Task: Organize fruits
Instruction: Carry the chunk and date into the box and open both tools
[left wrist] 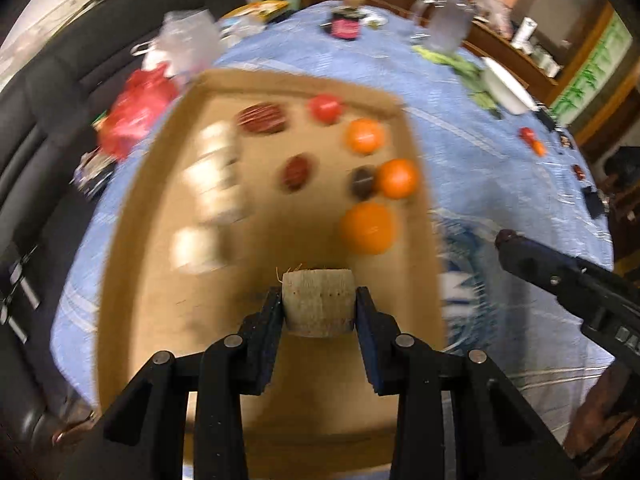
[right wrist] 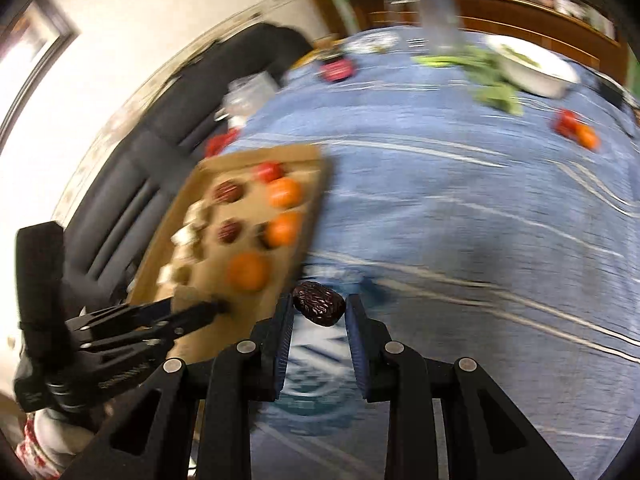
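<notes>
My left gripper (left wrist: 319, 300) is shut on a pale cut sugarcane piece (left wrist: 318, 304), held above the near end of a cardboard tray (left wrist: 124, 216). The tray holds three oranges (left wrist: 368, 228), red dates (left wrist: 296, 172), a red fruit (left wrist: 326, 107) and a row of pale cane pieces (left wrist: 216, 184). My right gripper (right wrist: 319, 312) is shut on a dark wrinkled red date (right wrist: 319, 303), held above the blue tablecloth just right of the tray (right wrist: 316, 184). The left gripper also shows in the right wrist view (right wrist: 216, 306).
A blue cloth (right wrist: 460, 220) covers the table. A small red and orange fruit pair (right wrist: 576, 130) lies far right. A white bowl (right wrist: 532, 68) and green vegetables (right wrist: 492, 92) sit at the back. Red plastic bag (left wrist: 136, 108) and black sofa (left wrist: 48, 92) lie left.
</notes>
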Demonstrator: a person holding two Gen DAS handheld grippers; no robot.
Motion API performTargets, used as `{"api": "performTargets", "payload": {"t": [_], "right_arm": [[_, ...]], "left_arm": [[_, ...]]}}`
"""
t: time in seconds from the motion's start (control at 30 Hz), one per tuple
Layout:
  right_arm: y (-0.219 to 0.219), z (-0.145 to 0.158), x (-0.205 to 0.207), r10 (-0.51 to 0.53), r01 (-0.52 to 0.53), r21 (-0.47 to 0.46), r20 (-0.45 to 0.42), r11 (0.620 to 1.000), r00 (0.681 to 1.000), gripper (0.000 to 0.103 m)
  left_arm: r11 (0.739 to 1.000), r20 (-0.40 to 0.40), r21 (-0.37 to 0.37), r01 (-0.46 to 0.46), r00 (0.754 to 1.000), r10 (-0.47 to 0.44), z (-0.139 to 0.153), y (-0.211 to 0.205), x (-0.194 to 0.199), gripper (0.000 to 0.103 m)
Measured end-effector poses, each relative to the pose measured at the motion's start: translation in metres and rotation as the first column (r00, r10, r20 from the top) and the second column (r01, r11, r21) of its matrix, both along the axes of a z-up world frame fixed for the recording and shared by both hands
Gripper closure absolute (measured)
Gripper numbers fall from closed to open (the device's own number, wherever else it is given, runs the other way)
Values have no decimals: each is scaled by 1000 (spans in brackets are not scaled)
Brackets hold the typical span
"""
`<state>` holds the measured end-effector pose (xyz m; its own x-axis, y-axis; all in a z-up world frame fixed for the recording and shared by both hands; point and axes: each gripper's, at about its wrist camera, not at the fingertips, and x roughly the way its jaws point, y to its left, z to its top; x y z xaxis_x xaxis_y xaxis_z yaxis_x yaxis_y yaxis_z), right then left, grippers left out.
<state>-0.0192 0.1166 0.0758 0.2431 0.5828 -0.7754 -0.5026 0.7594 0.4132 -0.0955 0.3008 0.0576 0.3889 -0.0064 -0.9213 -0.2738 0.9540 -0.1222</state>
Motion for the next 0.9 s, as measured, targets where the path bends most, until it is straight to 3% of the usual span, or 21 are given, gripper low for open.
{"api": "performTargets", "payload": {"t": [0.17, 0.3, 0.43, 0.73, 0.9], "right_arm": [[59, -8, -27, 131, -130, -50, 10, 990, 991, 74], [87, -24, -38, 175, -174, -98, -2, 980, 985, 74], [103, -39, -43, 185, -184, -148, -12, 972, 983, 73], [121, -51, -40, 160, -161, -186, -20, 969, 987, 73], [112, -42, -43, 144, -144, -171, -14, 975, 990, 62]], "left_arm": [[999, -38, 23, -31, 999, 31, -13, 29, -14, 69], [999, -40, 50, -7, 999, 9, -16, 35, -18, 69], [998, -34, 65, 25, 999, -23, -16, 35, -16, 69], [1000, -8, -8, 4, 1000, -4, -14, 50, -13, 61], [999, 25, -23, -24, 999, 24, -1, 49, -14, 53]]}}
